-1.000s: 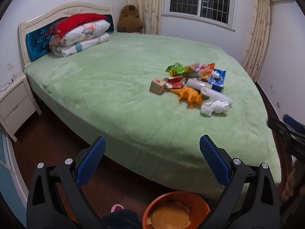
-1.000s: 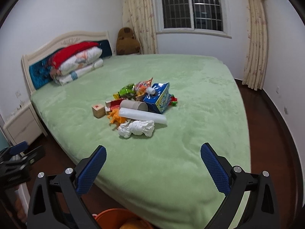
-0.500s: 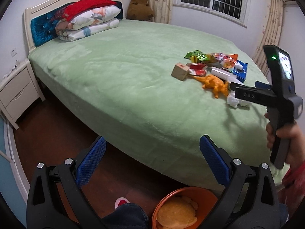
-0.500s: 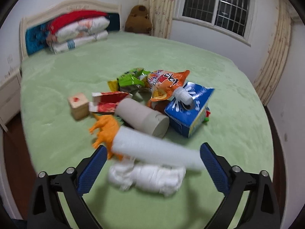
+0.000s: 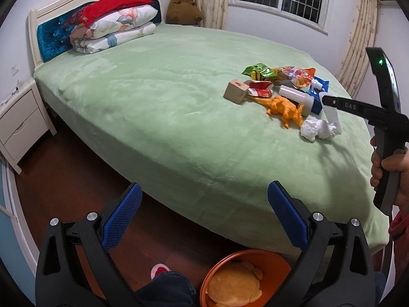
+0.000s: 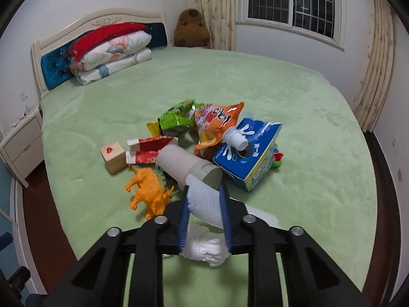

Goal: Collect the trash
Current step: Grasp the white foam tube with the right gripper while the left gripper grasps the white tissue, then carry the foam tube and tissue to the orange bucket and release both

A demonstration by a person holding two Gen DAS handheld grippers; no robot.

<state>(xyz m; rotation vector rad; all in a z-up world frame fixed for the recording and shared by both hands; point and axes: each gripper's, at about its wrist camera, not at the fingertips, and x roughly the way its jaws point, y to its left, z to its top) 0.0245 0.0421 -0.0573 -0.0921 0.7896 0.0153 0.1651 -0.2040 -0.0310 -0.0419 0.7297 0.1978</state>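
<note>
A heap of trash lies on the green bed (image 5: 163, 117): a white foam tube (image 6: 204, 199), a crumpled white tissue (image 6: 204, 248), a grey cardboard roll (image 6: 189, 166), a blue carton (image 6: 250, 153), an orange snack bag (image 6: 217, 120), a green one (image 6: 176, 120) and a red-white wrapper (image 6: 148, 148). My right gripper (image 6: 204, 204) is closing, and its blue pads press the foam tube's near end just above the tissue. From the left wrist view, that right gripper (image 5: 326, 99) reaches in over the foam tube (image 5: 332, 117). My left gripper (image 5: 204, 197) stands open and empty above the floor beside the bed.
An orange toy dinosaur (image 6: 150, 192) and a wooden cube (image 6: 113, 156) lie against the heap. An orange bin (image 5: 242, 276) with something yellow inside sits on the floor below my left gripper, next to a person's knee. Pillows (image 5: 112, 28), a plush toy and a nightstand (image 5: 23, 120) stand at the bed's head.
My right gripper came forward over the heap and its wide-open jaws closed on the foam tube, tilting the tube's near end up. The left gripper sank slightly.
</note>
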